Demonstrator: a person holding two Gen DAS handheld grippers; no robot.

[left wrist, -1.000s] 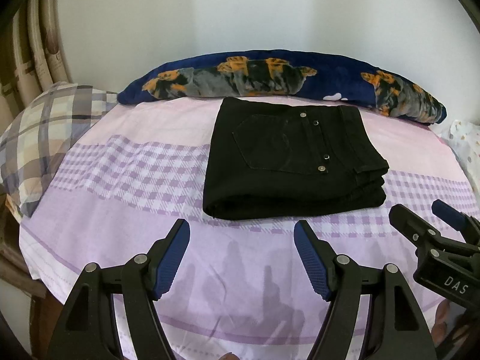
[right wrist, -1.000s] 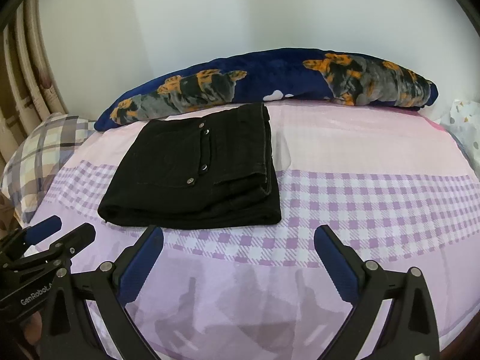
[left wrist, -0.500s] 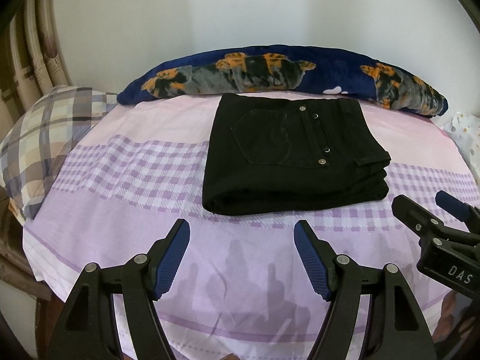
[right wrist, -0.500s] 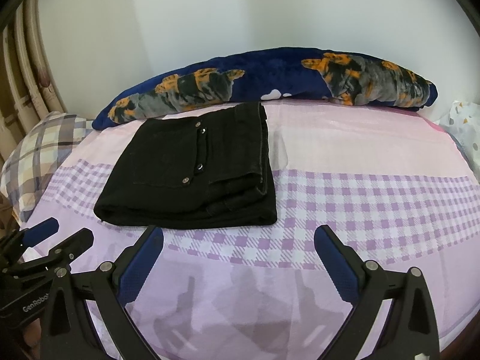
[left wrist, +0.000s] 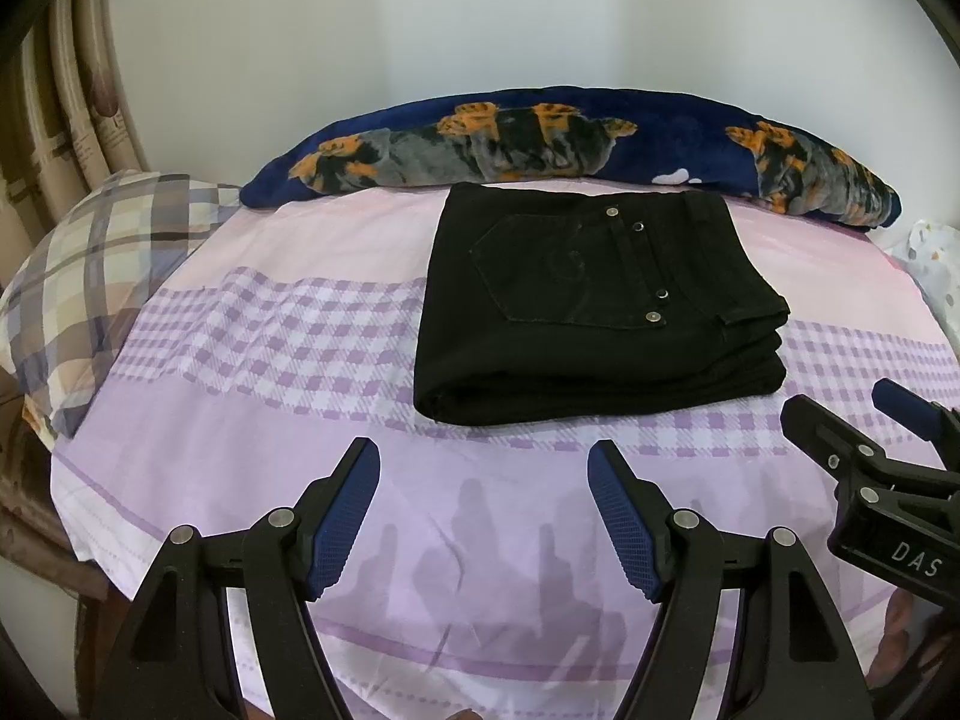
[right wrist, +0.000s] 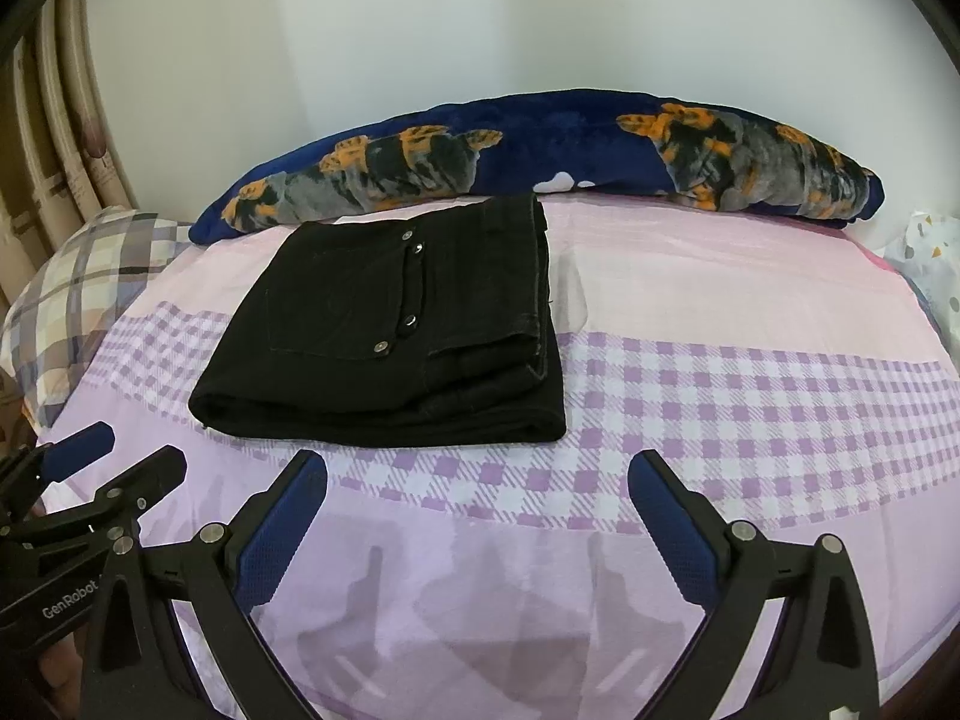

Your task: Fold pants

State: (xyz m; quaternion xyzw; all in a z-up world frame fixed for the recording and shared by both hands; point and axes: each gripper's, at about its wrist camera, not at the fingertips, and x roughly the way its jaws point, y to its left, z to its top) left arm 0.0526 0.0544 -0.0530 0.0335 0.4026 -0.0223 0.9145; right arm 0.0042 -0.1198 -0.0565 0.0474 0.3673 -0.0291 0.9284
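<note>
Here we are with the black denim pants [left wrist: 594, 306], folded into a thick rectangular stack, back pocket and silver rivets facing up, lying flat on the pink-and-purple checked bedsheet [left wrist: 270, 348]. The left gripper [left wrist: 483, 510] hangs just short of the stack's near folded edge, blue-padded fingers [left wrist: 342, 516] spread wide, nothing between them, clear of the cloth. The pants sit ahead of it and a touch to its right. Over on the right gripper [right wrist: 477, 516], same story: fingers splayed apart, released, holding nothing, with the pants [right wrist: 396, 324] ahead and off to its left, the sheet [right wrist: 750, 372] bare straight in front. Each claw shows up in the other's camera: the right one pokes in at the left gripper's right side [left wrist: 870, 438], the left one at the right gripper's left side [right wrist: 105, 468]. Beyond the pants, against the white wall, runs a long navy plush blanket roll with orange-and-grey dog prints [left wrist: 570, 144], its edge touching the far side of the stack. Far left of both claws sits a plaid pillow in beige and grey [left wrist: 90, 276].
</note>
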